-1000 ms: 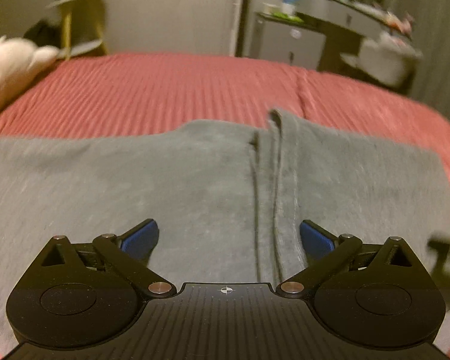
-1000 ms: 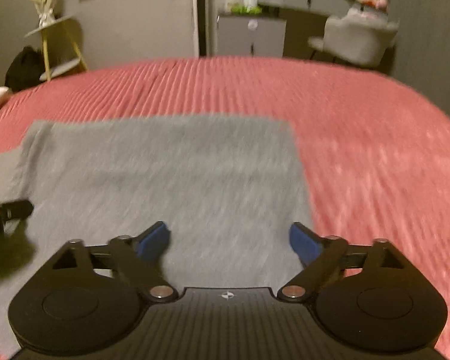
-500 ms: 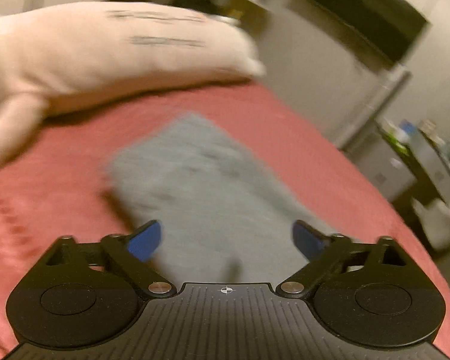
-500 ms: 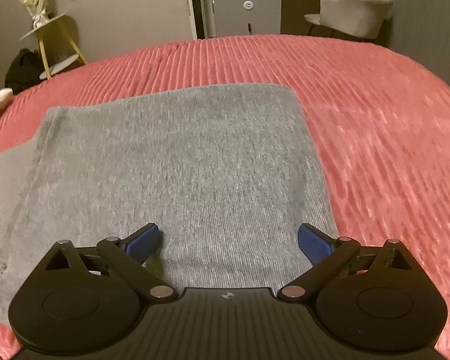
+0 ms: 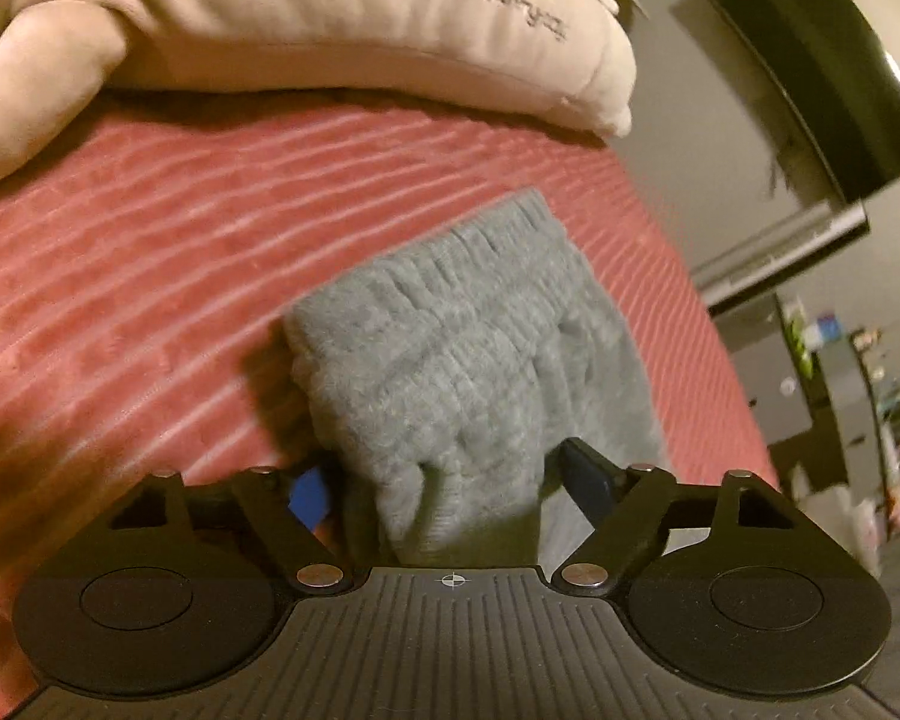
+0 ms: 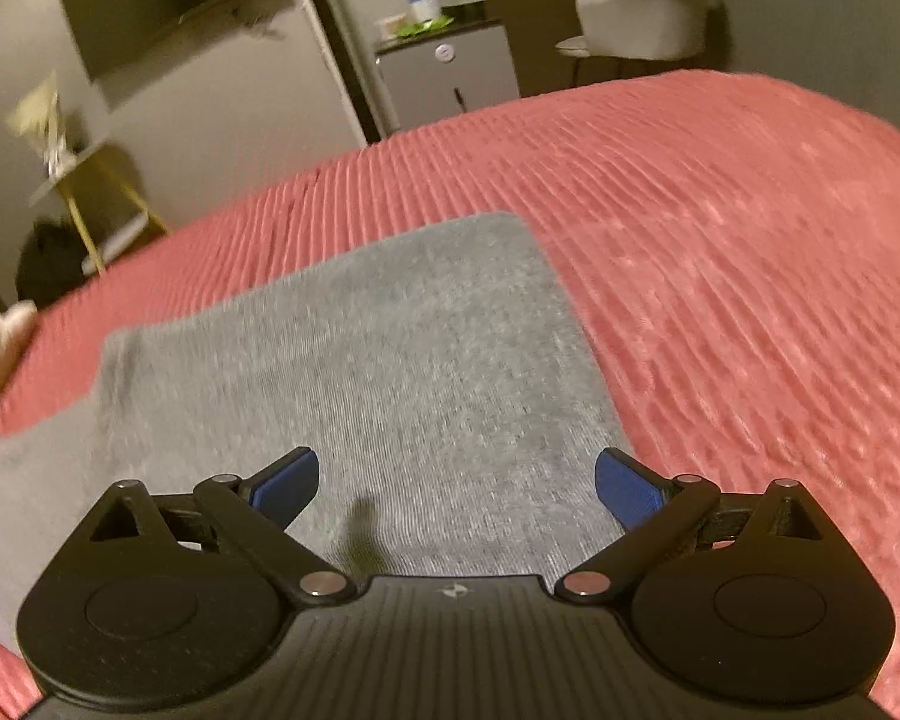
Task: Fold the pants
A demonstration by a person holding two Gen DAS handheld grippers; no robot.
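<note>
Left wrist view shows the left tool [image 5: 444,480] tipped low over the red ribbed bed cover [image 5: 150,276], with its blue pads [image 5: 309,489] spread wide on both sides of the gathered waistband end of the soft grey pants [image 5: 468,360]. The cloth bunches up between the pads, but they do not squeeze it. A big cream pillow with dark writing [image 5: 330,18] lies far behind. In the right wrist view, the right tool [image 6: 456,480] leans a bit to one side, wide open, just above the flat part of the grey pants [image 6: 360,360], holding nothing.
</note>
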